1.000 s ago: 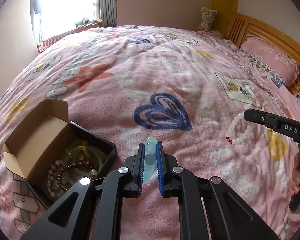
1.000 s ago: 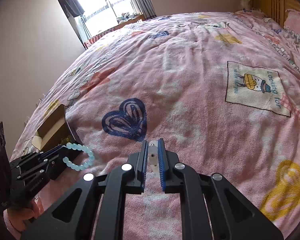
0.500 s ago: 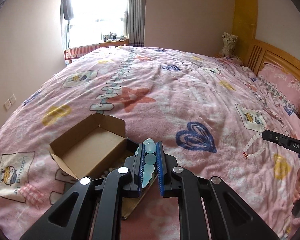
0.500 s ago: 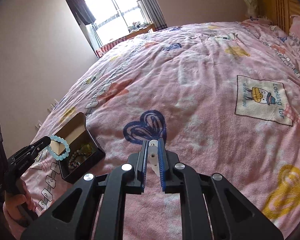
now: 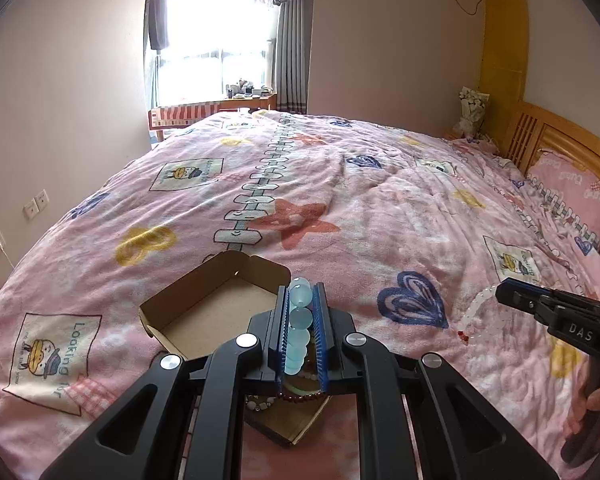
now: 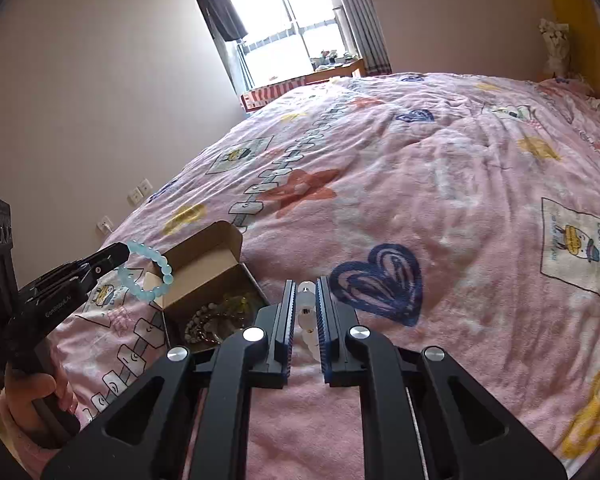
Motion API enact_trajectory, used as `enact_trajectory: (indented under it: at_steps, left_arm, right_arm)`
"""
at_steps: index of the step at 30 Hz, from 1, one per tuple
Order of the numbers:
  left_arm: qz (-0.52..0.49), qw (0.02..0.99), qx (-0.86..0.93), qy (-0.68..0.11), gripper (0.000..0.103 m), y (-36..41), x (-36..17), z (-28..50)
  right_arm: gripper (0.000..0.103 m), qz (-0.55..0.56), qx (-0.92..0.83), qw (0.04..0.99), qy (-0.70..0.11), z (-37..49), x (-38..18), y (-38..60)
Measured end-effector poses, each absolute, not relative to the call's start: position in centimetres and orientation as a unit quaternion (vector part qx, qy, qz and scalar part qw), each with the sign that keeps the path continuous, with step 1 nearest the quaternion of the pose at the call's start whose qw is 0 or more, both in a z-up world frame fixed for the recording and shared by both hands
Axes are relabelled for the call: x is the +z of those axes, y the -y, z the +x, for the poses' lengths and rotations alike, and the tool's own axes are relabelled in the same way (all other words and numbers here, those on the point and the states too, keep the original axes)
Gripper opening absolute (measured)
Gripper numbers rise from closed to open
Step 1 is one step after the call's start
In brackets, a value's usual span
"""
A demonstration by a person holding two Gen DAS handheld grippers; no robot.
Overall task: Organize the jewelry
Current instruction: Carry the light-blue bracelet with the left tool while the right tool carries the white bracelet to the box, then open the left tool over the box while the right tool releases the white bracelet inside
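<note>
My left gripper (image 5: 300,292) is shut on a light blue bead bracelet (image 5: 299,326). It hangs over the open cardboard box (image 5: 216,312) on the pink bed. In the right wrist view the same blue bracelet (image 6: 146,270) dangles as a ring from the left gripper (image 6: 120,254), just left of the box (image 6: 204,276), which holds several bead bracelets (image 6: 212,320). My right gripper (image 6: 303,284) is shut on a white bead bracelet (image 6: 306,312). From the left wrist view the white bracelet (image 5: 474,312) hangs from the right gripper (image 5: 504,294), above the bedspread, right of the box.
The pink patterned bedspread (image 5: 360,208) covers the whole bed. A wooden headboard (image 5: 556,136) and pink pillow (image 5: 568,184) lie at the right. A window (image 5: 216,40) and a small desk stand beyond the far end. A hand (image 6: 32,400) grips the left tool's handle.
Both grippers have risen and swung left toward the box, each keeping its bracelet. The blue bracelet now hangs over the box instead of beside it.
</note>
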State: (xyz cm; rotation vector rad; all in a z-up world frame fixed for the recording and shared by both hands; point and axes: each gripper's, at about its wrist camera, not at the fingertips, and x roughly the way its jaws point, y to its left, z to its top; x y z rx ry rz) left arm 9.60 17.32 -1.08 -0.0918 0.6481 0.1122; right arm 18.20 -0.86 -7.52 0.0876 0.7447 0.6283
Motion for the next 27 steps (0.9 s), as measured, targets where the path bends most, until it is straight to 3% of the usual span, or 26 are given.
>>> enact_trajectory:
  at_steps: [15, 27]
  left_arm:
    - [-0.061, 0.94, 0.073, -0.327, 0.013, -19.6, -1.3, 9.9]
    - [-0.062, 0.939, 0.072, -0.329, 0.013, -19.3, -1.3, 10.2]
  right_arm:
    - [0.011, -0.003, 0.356, 0.864, -0.357, 20.7, -7.5, -10.1]
    - [0.013, 0.002, 0.372, 0.854, -0.363, 21.7, -6.7, -12.6]
